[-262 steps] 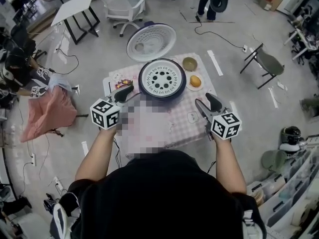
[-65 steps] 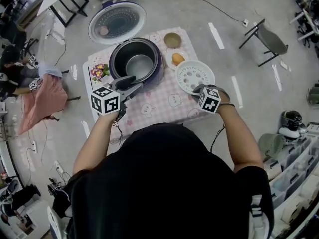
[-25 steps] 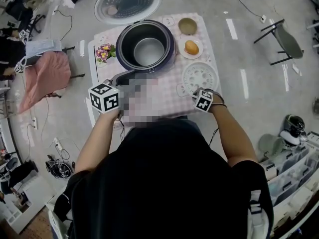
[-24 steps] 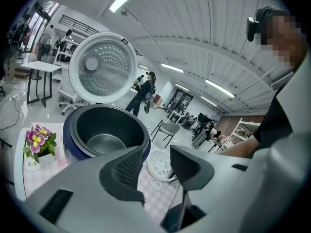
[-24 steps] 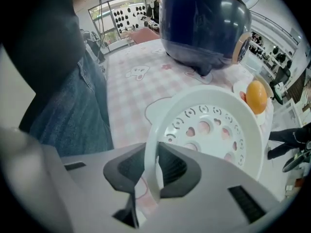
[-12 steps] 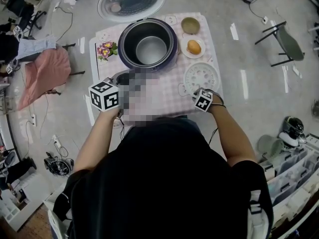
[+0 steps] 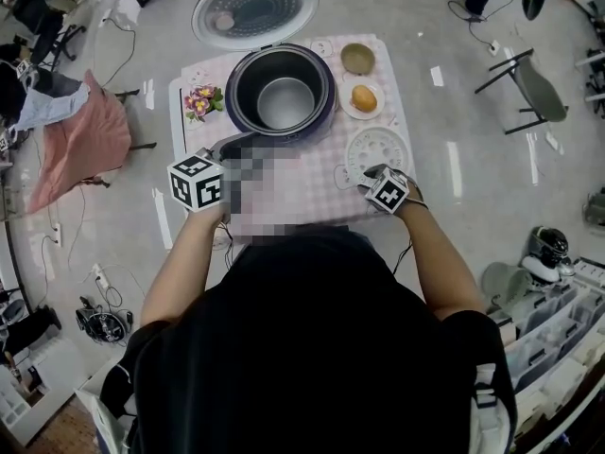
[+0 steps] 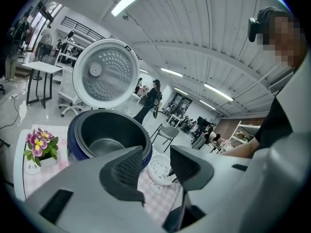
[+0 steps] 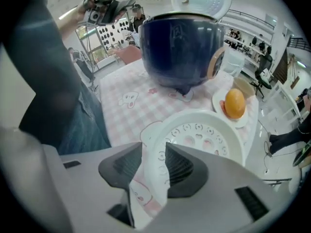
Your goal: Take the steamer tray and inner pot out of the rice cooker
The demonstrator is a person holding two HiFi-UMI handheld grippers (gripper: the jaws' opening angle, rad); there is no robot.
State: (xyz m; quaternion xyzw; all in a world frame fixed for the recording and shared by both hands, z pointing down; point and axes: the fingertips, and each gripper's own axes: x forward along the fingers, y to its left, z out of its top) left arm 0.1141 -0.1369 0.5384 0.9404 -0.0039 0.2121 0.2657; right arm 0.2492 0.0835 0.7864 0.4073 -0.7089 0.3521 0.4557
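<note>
Right gripper (image 9: 153,152) opening; its view shows steamer tray (image 9: 204,130) between fingers (image 9: 179,167)

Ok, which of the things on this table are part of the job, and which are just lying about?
Job: rice cooker, lid open; inner pot, still inside it; steamer tray, already out, its rim between the jaws of the right tool, which have just been opening.
Lying about: flower pot; small bowl; orange on its saucer.
</note>
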